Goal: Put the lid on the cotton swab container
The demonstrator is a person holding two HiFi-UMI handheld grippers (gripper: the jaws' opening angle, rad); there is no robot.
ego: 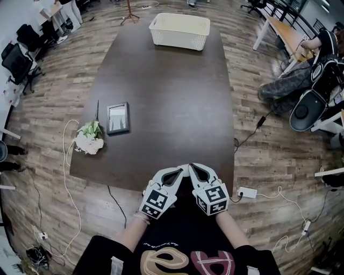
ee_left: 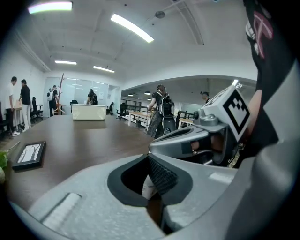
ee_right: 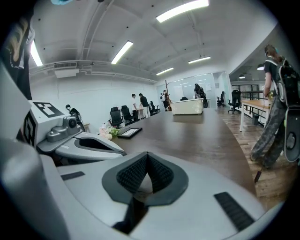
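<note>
Head view: the cotton swab container and its lid cannot be picked out, so no axis can be read. A long dark brown wooden table (ego: 172, 91) stands on a wood-plank floor (ego: 258, 139). A white lattice plastic basket (ego: 179, 30) sits at the table's far end. A black-framed picture (ego: 117, 117) lies near the left edge, with a bunch of white flowers (ego: 89, 138) just beside it. Both forearms reach in from below. The left gripper (ego: 184, 169) and right gripper (ego: 193, 168) slant inward, their tips nearly meeting over the near table edge.

Left gripper view: its jaws are closed together and grip nothing. A small white printed piece (ee_left: 148, 186) shows in the hollow behind the pads; what it is cannot be told. The right gripper lies close alongside, at the right.

Right gripper view: its ribbed pads (ee_right: 161, 172) meet at the tip, with nothing seen clamped between them. An open office under ceiling strip lights (ee_right: 182, 10) lies beyond.
</note>
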